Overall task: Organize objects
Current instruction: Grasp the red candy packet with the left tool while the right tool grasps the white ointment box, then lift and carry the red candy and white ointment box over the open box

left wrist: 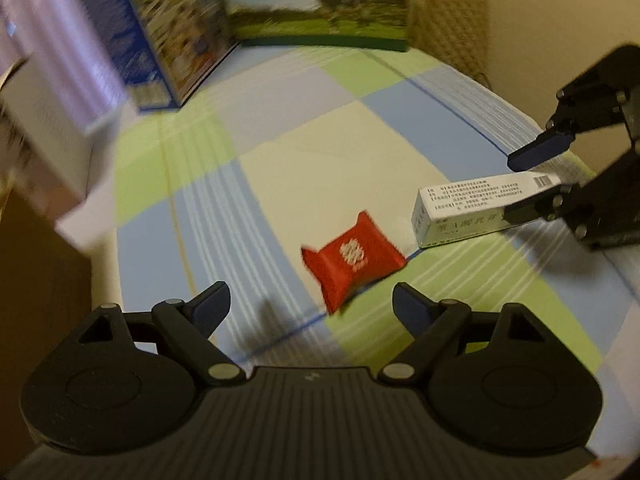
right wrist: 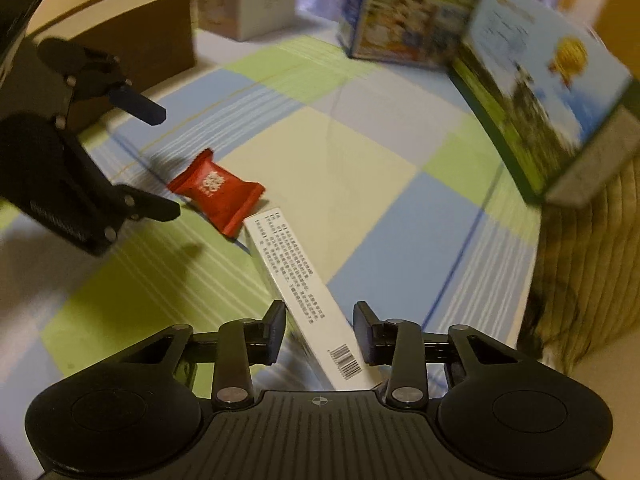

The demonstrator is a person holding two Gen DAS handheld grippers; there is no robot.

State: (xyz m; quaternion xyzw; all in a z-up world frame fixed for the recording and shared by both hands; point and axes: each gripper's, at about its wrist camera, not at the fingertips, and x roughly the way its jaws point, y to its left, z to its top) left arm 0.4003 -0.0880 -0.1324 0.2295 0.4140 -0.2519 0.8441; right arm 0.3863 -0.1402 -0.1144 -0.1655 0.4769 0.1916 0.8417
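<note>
A red candy packet lies on the checked cloth, just ahead of my left gripper, which is open and empty. It also shows in the right wrist view. A long white box with printed text and a barcode lies beside the packet. My right gripper is open with its fingers on either side of the box's barcode end, with small gaps. In the left wrist view the box sits at the right, with the right gripper around its far end.
A checked green, blue and cream cloth covers the table. Picture-printed cartons stand at the back. A white box and a brown cardboard box stand at the left. A woven beige surface is beyond the right edge.
</note>
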